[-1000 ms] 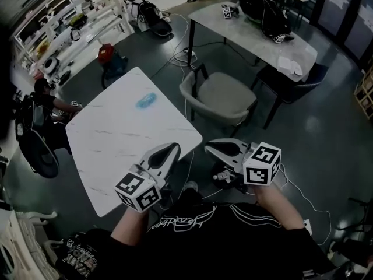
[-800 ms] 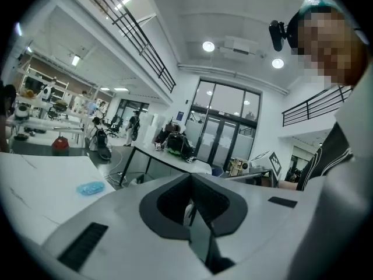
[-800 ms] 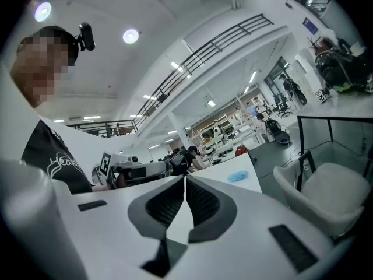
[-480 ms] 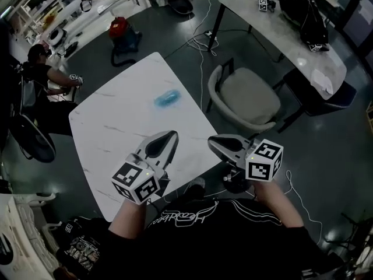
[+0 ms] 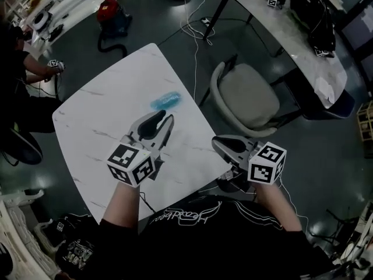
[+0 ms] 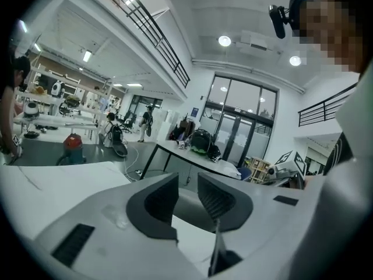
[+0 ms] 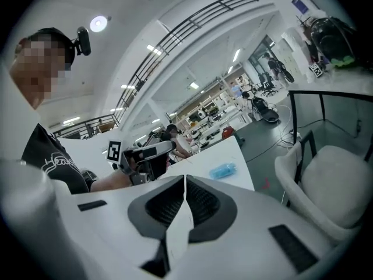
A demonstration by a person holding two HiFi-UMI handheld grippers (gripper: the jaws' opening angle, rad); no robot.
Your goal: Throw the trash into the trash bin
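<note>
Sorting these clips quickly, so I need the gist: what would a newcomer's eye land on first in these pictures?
The crumpled blue plastic wrapper lies alone on the white marble-patterned table, the only colour on it. The left gripper points at it from close by, its jaws having just been opening with nothing between them. The right gripper is beside the table's near corner, jaws shut and empty.
</note>
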